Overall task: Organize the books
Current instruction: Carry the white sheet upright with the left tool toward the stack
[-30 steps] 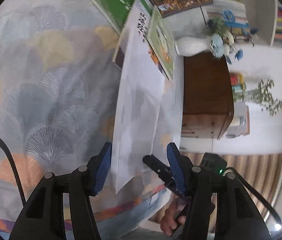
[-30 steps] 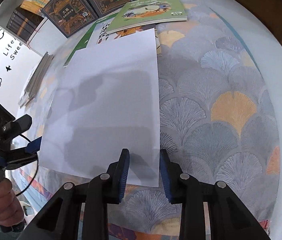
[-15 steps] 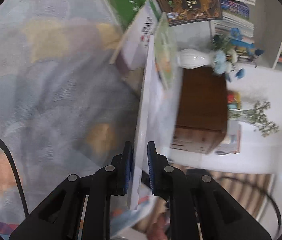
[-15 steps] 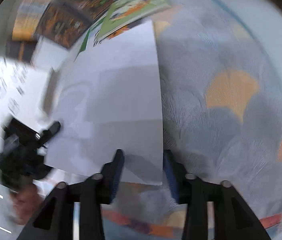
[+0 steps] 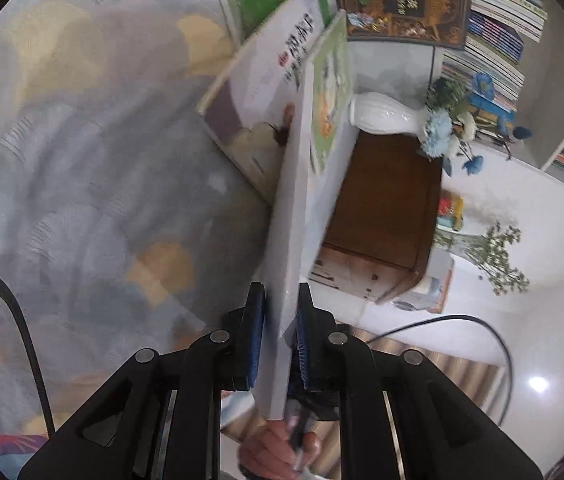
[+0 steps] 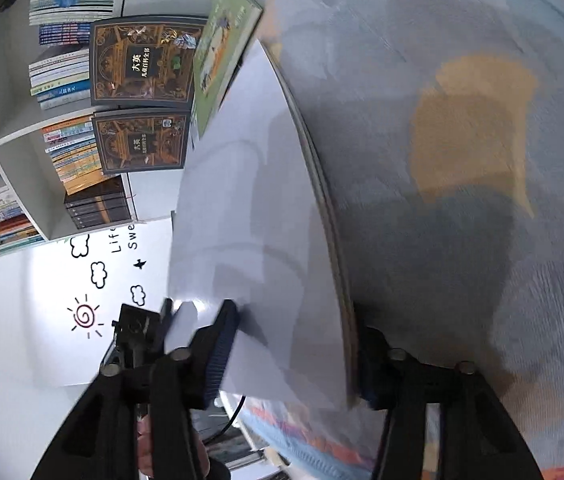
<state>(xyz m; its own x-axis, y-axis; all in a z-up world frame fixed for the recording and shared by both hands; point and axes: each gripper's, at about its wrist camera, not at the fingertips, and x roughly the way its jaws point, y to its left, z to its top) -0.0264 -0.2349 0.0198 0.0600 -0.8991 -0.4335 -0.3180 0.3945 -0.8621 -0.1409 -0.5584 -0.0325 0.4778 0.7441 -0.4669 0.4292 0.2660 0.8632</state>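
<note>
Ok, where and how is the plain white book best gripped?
The near short edge of the white book, approached from the table's near side: it stands tilted up on edge, both covers free, thin enough for the jaws to span. The left gripper grips there.

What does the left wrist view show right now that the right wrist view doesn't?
Only the left wrist view shows the white vase of blue flowers, the brown wooden cabinet, and the white illustrated book still lying on the tablecloth.

Only the right wrist view shows the wall doodles and a second dark ornate book.

Both show the white book tilted up on edge, the left gripper shut on it, the green book and bookshelves. The right gripper straddles the white book, jaws just closing.
</note>
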